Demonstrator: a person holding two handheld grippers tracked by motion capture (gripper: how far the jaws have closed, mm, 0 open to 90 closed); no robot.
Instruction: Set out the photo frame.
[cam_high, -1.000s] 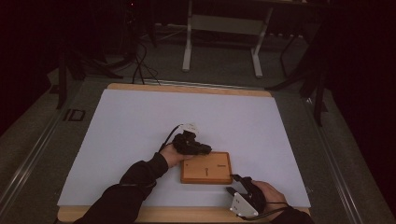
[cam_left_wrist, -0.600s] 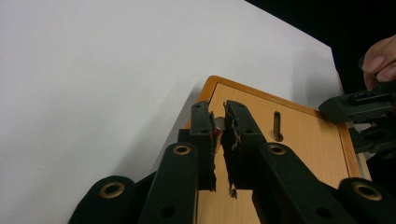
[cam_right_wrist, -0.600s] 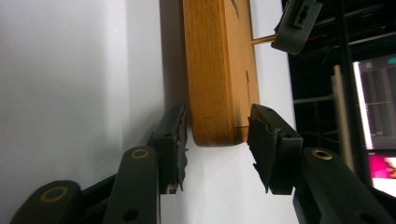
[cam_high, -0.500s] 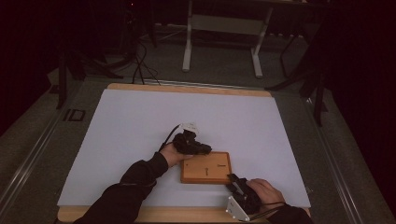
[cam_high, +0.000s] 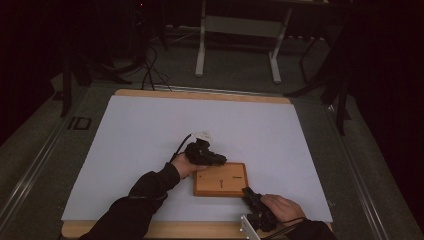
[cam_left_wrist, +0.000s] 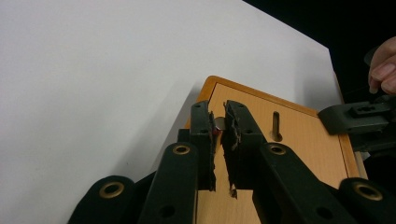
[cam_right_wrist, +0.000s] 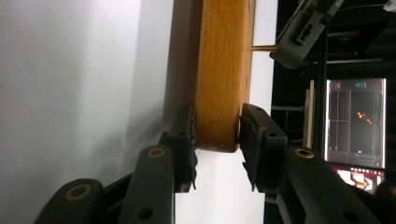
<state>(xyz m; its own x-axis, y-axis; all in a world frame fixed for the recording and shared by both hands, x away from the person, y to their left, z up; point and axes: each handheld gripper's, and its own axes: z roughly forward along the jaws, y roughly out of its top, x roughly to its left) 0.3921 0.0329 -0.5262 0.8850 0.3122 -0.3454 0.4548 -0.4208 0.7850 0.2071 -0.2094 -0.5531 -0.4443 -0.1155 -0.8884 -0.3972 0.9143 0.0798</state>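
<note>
**A:** From the high view, where is the wooden block (cam_high: 220, 179) found?

**B:** It is laid flat on the white sheet (cam_high: 150, 135), near the front edge of the table (cam_high: 200, 95). Its long side runs left to right. The left gripper (cam_high: 216, 159) is held at the block's far left corner. The right gripper (cam_high: 248, 193) is held at its near right corner, so both are close.

**A:** What is seen in the left gripper view?

**B:** The left gripper (cam_left_wrist: 219, 126) is nearly closed on a small metal pin (cam_left_wrist: 218, 123) at the block's (cam_left_wrist: 289, 140) corner.

**A:** And in the right gripper view?

**B:** The block's (cam_right_wrist: 224, 70) corner is set between the jaws of the right gripper (cam_right_wrist: 217, 128). Whether it is squeezed tight cannot be told.

**A:** What is changed from a second ago?

**B:** The right gripper has been moved forward, up to the block. The left gripper and the block have been kept in place.
</note>
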